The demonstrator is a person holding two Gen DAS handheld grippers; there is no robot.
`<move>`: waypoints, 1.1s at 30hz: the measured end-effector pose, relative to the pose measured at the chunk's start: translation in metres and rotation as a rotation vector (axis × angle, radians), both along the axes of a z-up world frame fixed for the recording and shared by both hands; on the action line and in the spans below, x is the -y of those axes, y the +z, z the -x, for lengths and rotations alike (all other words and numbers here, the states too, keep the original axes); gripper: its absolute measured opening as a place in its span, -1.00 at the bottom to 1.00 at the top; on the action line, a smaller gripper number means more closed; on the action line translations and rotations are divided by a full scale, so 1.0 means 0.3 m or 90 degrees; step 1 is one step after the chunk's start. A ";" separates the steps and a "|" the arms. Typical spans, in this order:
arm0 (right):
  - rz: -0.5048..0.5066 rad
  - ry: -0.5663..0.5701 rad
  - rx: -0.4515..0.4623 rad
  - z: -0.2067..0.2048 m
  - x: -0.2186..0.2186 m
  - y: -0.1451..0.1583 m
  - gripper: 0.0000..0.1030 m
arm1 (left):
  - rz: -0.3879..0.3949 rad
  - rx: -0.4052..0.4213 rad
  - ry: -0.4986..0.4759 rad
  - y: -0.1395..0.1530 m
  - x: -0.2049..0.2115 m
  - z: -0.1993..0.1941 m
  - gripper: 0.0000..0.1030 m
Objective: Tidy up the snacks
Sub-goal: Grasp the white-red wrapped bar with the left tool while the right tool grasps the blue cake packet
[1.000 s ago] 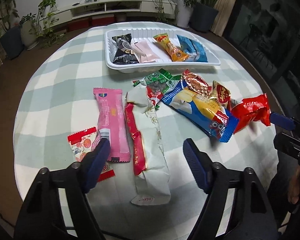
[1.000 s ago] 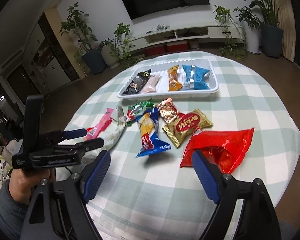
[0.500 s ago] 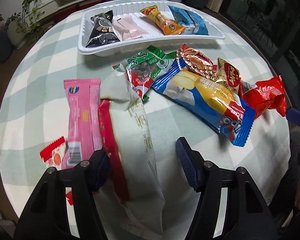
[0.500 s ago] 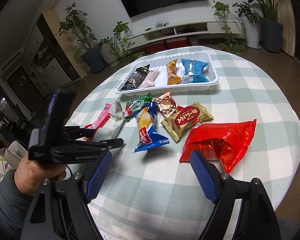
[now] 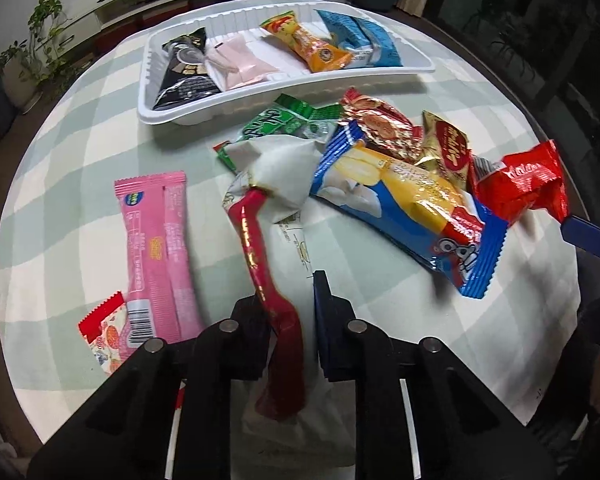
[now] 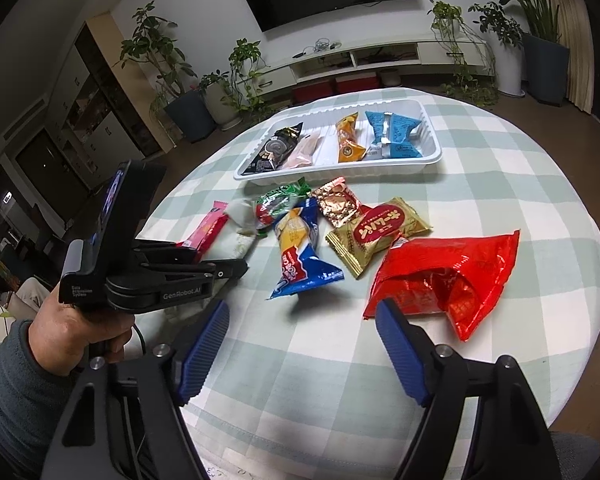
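My left gripper [image 5: 290, 308] is shut on the near end of a long white packet with a red stripe [image 5: 256, 240], which is crumpled and lies on the checked tablecloth. In the right wrist view a person's hand [image 6: 80, 328] holds the left gripper [image 6: 236, 268] low over the table's left side. My right gripper [image 6: 302, 320] hovers above the cloth with its jaws closing and nothing between them. A red bag [image 6: 440, 272] lies just beyond its right finger. The white tray [image 5: 420, 68] at the far side holds black, pale pink, orange and blue packets.
Loose snacks lie between the tray [image 6: 436, 156] and me: a pink stick [image 5: 156, 248], a small red-and-white packet [image 5: 104, 332], a green packet [image 5: 280, 120], a blue-and-yellow packet [image 5: 404, 200], a copper foil packet [image 5: 380, 124] and a gold-and-red packet [image 6: 380, 232]. The round table's edge is close.
My left gripper came down over the white-and-red packet and closed on it, and the packet bunched up. My right gripper stayed put while its jaws narrowed slightly.
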State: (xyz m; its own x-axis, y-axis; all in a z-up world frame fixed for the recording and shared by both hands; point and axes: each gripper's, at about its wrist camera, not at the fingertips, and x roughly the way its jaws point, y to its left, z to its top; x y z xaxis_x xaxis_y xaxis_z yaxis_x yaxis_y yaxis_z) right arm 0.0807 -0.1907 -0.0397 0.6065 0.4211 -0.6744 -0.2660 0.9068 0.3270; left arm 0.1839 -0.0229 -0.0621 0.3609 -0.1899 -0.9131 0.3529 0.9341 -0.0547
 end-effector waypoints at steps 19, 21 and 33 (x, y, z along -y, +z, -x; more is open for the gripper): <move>0.090 0.045 0.005 -0.117 -0.099 0.032 0.34 | 0.198 0.007 0.036 0.030 -0.154 0.245 -0.69; 0.112 0.060 -0.010 -0.156 -0.126 0.016 0.30 | 0.218 0.004 0.039 0.031 -0.170 0.264 -0.69; 0.215 0.110 -0.105 -0.332 -0.261 -0.096 0.15 | 0.261 0.008 0.037 0.043 -0.192 0.290 -0.69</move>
State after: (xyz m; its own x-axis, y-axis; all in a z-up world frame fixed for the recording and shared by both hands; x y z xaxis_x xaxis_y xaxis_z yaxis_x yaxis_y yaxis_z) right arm 0.1805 -0.1124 -0.0684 0.4182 0.2462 -0.8744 -0.3931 0.9168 0.0701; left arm 0.0969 0.0347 -0.0492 0.3919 -0.5161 -0.7616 0.3036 0.8540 -0.4225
